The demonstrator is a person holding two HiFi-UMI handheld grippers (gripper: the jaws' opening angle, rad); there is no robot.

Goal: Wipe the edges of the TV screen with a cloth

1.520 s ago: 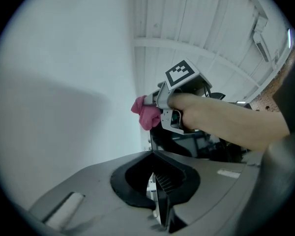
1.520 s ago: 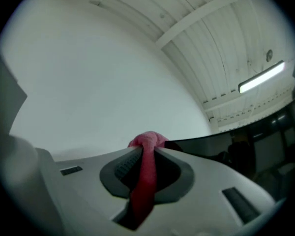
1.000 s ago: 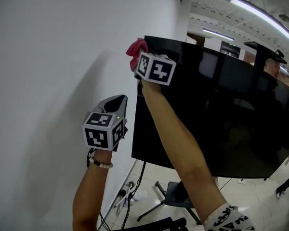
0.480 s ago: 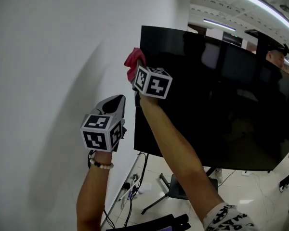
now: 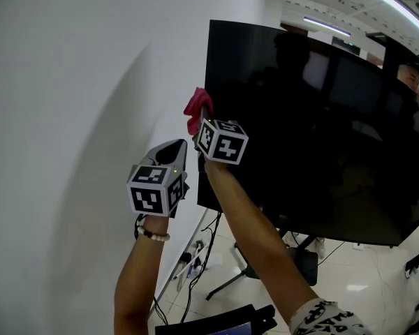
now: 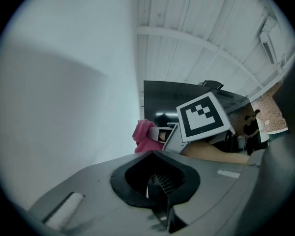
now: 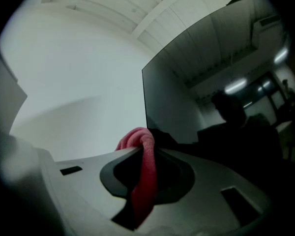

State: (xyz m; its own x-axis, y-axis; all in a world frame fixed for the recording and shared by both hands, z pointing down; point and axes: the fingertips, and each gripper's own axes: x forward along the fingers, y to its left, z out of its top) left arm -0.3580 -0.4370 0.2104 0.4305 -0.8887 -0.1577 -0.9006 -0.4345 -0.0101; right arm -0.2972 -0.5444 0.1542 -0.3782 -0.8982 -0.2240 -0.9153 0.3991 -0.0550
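Cloth (image 5: pixel 193 112), pink, pinched in the right tool (image 5: pixel 202 121), meets the left edge of the TV screen (image 5: pixel 314 138); left tool (image 5: pixel 169 151), jaws pressed together on nothing, hangs beside the white wall (image 5: pixel 70 117).

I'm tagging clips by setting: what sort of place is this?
Probably an office or lab: a large TV screen on a floor stand, a white wall, ceiling strip lights.

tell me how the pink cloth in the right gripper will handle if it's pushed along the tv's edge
Probably floppy: the pink fabric cloth hangs limp and folded from the right gripper. It looks light and soft, so it should mould around the left edge of the black TV screen.
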